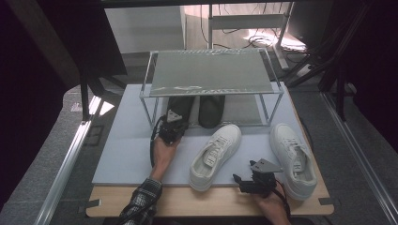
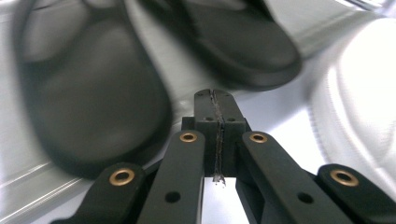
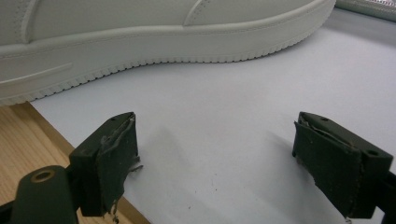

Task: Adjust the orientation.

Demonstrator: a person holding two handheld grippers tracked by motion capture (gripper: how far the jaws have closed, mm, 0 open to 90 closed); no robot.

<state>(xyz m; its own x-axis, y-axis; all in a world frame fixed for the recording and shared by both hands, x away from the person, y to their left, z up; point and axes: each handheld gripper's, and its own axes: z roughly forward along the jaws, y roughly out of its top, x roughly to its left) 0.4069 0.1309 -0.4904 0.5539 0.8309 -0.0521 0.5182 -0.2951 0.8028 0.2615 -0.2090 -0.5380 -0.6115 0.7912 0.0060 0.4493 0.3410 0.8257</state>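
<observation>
Two black shoes stand under a metal shelf rack (image 1: 211, 75): the left black shoe (image 1: 180, 107) (image 2: 93, 107) and the right black shoe (image 1: 211, 110) (image 2: 243, 42). My left gripper (image 1: 172, 123) (image 2: 215, 95) is just in front of the left black shoe's toe, shut with nothing between its jaws. A white sneaker (image 1: 216, 154) (image 3: 163, 32) lies at an angle in the middle of the mat. Its mate (image 1: 293, 157) lies at the right. Between them, near the front edge, my right gripper (image 1: 238, 180) (image 3: 215, 149) points at the middle sneaker's side. It is open and empty.
A pale grey mat (image 1: 126, 150) (image 3: 224, 107) covers most of the wooden table (image 1: 187, 201) (image 3: 23, 130), and the rack stands at its back. The rack's top shelf is bare. Its thin metal legs (image 1: 152, 115) flank the black shoes. Cables and frame posts lie beyond the table.
</observation>
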